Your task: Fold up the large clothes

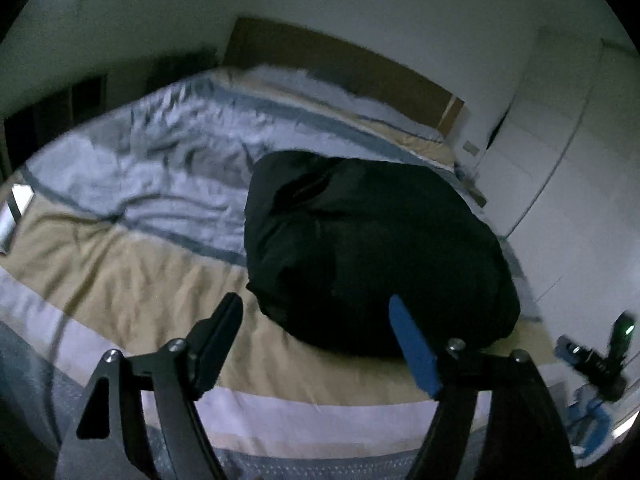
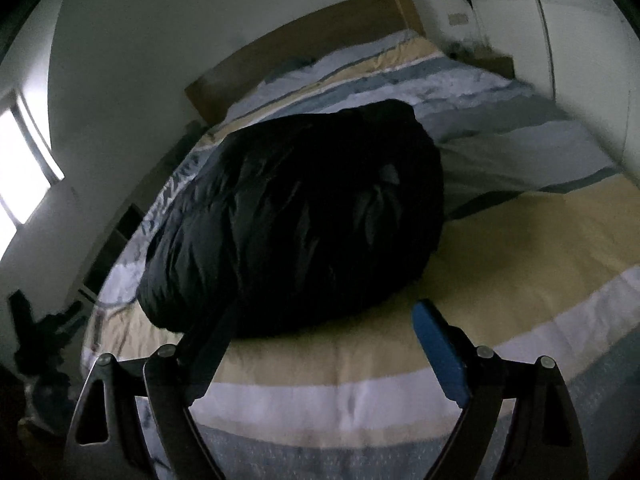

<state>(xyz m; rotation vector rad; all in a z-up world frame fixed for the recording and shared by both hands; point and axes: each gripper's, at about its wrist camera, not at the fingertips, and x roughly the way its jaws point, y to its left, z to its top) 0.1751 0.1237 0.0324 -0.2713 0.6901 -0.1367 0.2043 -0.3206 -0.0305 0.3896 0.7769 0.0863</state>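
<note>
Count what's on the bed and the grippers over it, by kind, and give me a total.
Black puffy jacket, folded into a bundle on the striped duvet: 1
Grippers, both open and empty: 2, the left gripper and the right gripper
Total: 3

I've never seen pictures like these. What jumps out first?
A big black puffy jacket lies bundled in a mound on the striped bedspread, dark against its beige, white and blue bands. In front of it, both views show open two-finger grippers holding nothing, the left gripper and the right gripper. A wooden headboard stands behind.
</note>
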